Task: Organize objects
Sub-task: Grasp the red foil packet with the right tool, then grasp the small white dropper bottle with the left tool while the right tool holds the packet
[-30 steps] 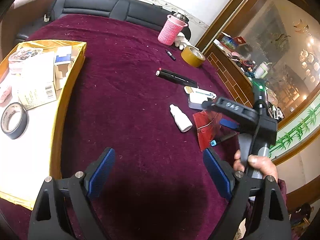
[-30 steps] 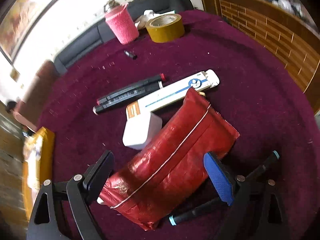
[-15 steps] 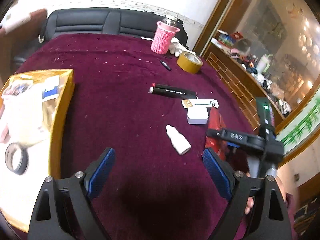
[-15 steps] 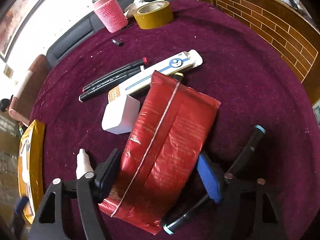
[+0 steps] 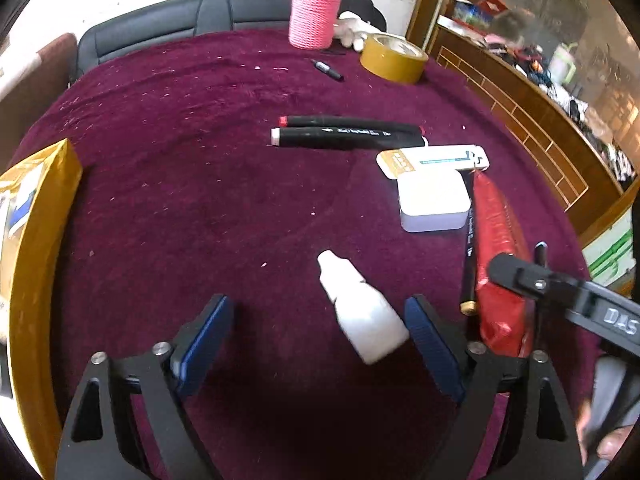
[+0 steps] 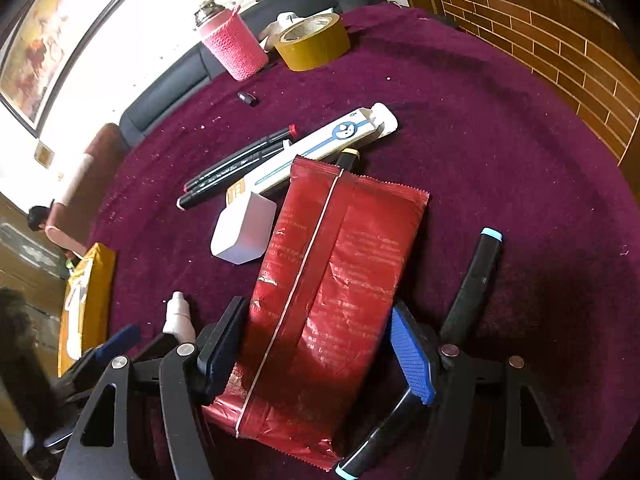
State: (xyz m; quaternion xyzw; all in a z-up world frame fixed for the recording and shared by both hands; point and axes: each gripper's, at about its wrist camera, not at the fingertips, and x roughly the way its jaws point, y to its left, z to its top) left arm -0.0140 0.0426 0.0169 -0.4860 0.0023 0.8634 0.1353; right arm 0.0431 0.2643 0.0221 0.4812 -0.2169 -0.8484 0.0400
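A small white dropper bottle (image 5: 360,308) lies on the maroon cloth between the fingers of my left gripper (image 5: 320,336), close to the right pad (image 5: 432,344). The jaws are closing and the left pad stands clear of the bottle. A red foil packet (image 6: 332,264) lies flat to the right. My right gripper (image 6: 316,352) is shut on its near end, a pad against each long edge. In the left wrist view the right gripper's black frame (image 5: 560,292) sits over the packet (image 5: 496,240).
Two black markers (image 5: 348,132), a white-and-blue carton (image 5: 436,158) and a white square box (image 5: 434,200) lie just beyond. A blue-capped marker (image 6: 472,292) lies by the right finger. A pink-sleeved flask (image 5: 314,12) and tape roll (image 5: 394,58) stand at the back. A yellow tray (image 5: 36,240) is at left.
My left gripper swung from beside the tray to the white bottle, which now lies between its narrowing fingers. My right gripper's jaws came in from wide onto the red packet's sides.
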